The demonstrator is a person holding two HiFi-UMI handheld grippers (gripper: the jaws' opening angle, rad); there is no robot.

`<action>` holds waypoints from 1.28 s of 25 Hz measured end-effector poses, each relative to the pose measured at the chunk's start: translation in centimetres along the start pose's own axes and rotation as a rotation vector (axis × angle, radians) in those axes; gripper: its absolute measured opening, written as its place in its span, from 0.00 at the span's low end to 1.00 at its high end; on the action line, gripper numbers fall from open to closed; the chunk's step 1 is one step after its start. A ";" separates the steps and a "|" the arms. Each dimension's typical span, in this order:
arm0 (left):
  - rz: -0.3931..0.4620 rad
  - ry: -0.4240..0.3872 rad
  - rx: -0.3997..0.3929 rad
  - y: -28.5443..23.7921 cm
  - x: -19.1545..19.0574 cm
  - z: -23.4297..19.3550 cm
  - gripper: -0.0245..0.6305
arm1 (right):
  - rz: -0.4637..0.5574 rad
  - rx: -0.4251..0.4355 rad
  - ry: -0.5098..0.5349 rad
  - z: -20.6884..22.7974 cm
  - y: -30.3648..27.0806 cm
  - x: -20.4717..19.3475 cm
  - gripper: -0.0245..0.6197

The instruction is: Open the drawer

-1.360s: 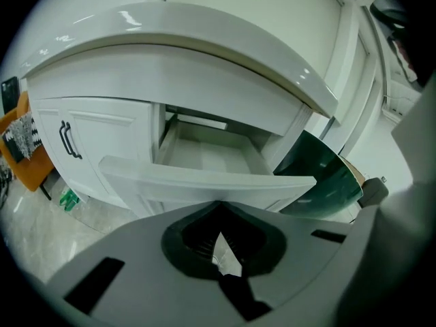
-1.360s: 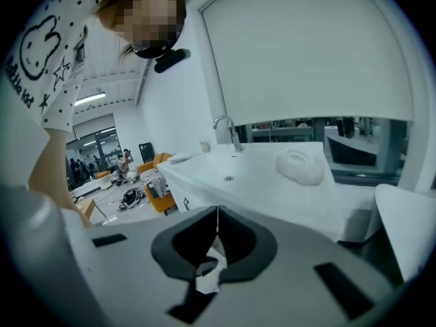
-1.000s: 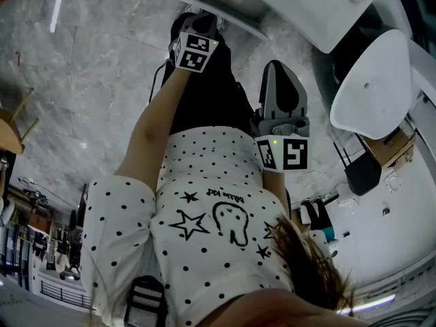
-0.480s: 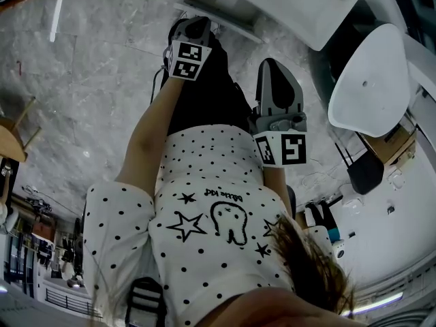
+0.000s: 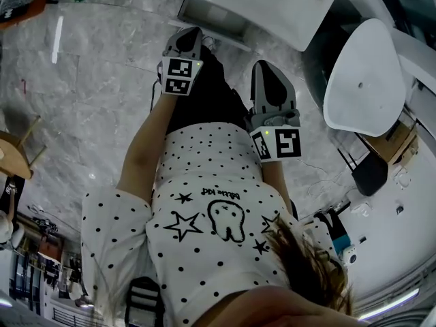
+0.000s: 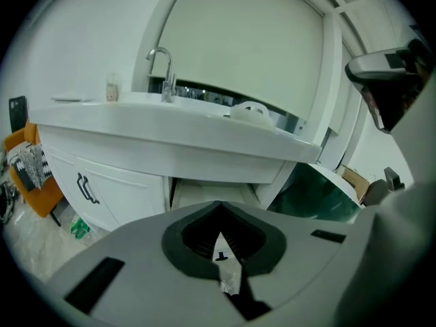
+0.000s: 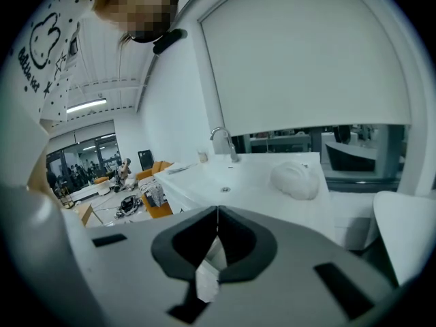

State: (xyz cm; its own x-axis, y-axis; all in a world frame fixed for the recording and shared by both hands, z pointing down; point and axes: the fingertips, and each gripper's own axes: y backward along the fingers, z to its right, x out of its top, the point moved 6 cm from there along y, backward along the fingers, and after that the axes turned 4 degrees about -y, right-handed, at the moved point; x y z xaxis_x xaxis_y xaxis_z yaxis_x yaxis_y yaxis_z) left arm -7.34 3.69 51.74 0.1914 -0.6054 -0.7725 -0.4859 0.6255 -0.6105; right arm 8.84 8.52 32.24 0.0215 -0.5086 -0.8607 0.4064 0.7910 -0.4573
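While apart from the drawer (image 6: 208, 193), left gripper (image 6: 219, 213) and right gripper (image 7: 217, 216) jaws together, empty.

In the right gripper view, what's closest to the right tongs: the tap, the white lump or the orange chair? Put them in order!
1. White lump, on the counter, just right of the right tongs.
2. Tap, farther back along the counter.
3. Orange chair, far left, beyond the counter.
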 end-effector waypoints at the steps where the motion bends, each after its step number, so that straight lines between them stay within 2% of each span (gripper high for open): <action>1: 0.004 -0.002 0.002 0.4 0.4 0.0 0.04 | -0.001 -0.002 0.001 -0.1 0.1 0.1 0.06; 12: 0.095 -0.030 -0.007 2.2 6.4 -0.5 0.04 | 0.045 -0.032 0.012 0.5 -0.3 2.4 0.06; 32: 0.228 -0.120 -0.130 3.7 16.0 -1.2 0.04 | 0.127 -0.166 -0.027 0.4 -0.7 6.1 0.06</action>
State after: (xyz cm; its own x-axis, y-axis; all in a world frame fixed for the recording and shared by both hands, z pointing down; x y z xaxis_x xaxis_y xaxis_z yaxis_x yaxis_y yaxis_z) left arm -7.06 -4.29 37.33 0.1600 -0.3893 -0.9071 -0.6317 0.6658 -0.3971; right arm 9.07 4.72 27.39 0.0888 -0.4085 -0.9084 0.2431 0.8933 -0.3780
